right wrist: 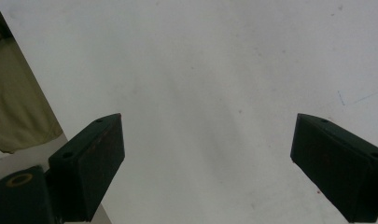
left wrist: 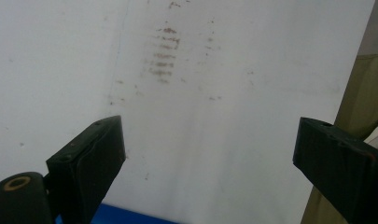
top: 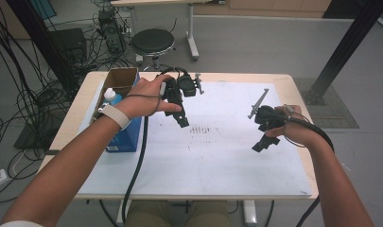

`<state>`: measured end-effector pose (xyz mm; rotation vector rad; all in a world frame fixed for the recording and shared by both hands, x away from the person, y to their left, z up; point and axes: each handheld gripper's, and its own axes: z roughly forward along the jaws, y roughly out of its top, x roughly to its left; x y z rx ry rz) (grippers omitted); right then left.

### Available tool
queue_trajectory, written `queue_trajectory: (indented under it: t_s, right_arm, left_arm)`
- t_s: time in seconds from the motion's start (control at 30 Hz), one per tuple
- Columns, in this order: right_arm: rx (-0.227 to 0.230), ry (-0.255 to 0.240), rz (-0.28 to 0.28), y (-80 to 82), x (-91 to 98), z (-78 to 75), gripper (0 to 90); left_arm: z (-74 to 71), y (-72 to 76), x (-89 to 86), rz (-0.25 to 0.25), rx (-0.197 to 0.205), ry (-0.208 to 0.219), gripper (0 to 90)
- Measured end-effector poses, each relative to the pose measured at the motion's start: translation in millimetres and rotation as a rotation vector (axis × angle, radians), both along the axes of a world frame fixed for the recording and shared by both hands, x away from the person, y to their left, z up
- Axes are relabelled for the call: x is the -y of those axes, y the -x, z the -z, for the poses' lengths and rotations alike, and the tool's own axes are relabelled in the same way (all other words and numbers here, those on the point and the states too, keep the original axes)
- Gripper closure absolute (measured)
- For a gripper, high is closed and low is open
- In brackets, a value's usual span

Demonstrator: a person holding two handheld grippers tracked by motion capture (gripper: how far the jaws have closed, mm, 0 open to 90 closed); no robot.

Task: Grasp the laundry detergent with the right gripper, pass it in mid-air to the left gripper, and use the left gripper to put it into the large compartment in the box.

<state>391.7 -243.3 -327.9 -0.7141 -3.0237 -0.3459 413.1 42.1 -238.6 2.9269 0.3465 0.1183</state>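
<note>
A person holds the left claw [top: 183,120] and right claw [top: 261,143] above the white paper sheet [top: 217,156] covering the wooden desk [top: 293,82], both spread and gripping nothing; a blue cardboard box [top: 125,135] stands at the desk's left edge.

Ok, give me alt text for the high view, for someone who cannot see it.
A person holds the black left gripper and black right gripper, both open and empty, above a white sheet on the wooden table. A blue cardboard box with a white bottle stands at the table's left edge.
</note>
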Motion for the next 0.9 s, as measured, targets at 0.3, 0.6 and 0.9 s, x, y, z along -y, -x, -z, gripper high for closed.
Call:
queue_trajectory:
  t_s: [0.3, 0.6, 0.9]
  right_arm:
    - [-0.001, 0.002, -0.003, -0.5, -1.9, 0.4, 10.0]
    - [-0.001, 0.004, -0.003, -1.7, -2.6, 1.8, 10.0]
    - [0.0, 0.002, -0.008, -1.9, -4.5, 2.9, 9.9]
  left_arm:
    - [2.1, -1.7, -6.0, -0.018, -0.002, 0.013, 9.6]
    - [6.6, -3.4, -9.7, -0.03, -0.01, 0.013, 9.6]
    - [8.4, -3.4, -10.2, -0.03, -0.015, 0.008, 9.6]
